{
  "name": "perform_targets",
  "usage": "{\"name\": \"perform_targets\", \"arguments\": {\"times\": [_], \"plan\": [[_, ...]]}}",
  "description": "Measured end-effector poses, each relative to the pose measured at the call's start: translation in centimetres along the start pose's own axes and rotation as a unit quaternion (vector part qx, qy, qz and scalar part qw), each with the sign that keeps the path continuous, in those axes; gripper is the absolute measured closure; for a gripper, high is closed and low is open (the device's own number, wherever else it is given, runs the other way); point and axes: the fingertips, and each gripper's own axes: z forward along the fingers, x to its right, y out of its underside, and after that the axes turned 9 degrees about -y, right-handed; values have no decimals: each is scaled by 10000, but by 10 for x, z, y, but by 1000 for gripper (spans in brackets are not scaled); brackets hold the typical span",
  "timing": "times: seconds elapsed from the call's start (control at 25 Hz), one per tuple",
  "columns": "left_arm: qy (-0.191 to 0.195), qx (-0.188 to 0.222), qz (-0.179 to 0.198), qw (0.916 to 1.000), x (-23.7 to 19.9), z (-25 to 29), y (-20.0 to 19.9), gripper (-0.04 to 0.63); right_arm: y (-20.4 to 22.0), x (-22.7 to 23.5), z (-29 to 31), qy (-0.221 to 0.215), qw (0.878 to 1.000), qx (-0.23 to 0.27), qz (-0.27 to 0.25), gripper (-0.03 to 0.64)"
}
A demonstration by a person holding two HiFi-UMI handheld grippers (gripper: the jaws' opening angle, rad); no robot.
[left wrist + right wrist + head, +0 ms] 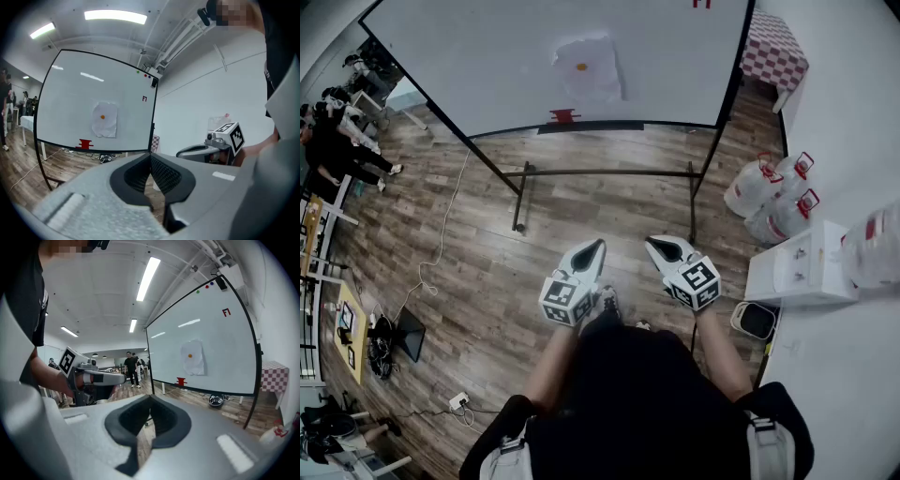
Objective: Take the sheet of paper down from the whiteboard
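Far ahead on the whiteboard [469, 56], the paper [595, 82] hangs under an orange dot [581, 67]. Our left gripper [599, 245] and right gripper [652, 242] are clenched, empty and well short of it. If we yank, it may tear.

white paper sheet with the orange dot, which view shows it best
Left gripper view: the crumpled white paper sheet faces the camera almost squarely. Head view shows it pale, from above; right gripper view, obliquely.
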Motion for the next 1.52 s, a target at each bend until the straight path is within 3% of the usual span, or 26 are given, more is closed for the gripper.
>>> {"name": "perform_targets", "arguments": {"times": [0.52, 0.84, 1.52], "plan": [[-71, -1, -50, 10000, 2, -9, 20, 584, 1, -16, -3, -255, 9992, -126, -291, 614], [-103, 32, 16, 9999, 3, -6, 18, 584, 6, -10, -6, -224, 9996, -105, -95, 614], [-30, -5, -101, 9999, -69, 63, 2, 584, -13, 54, 51, 36, 9995, -317, -14, 614]]}}
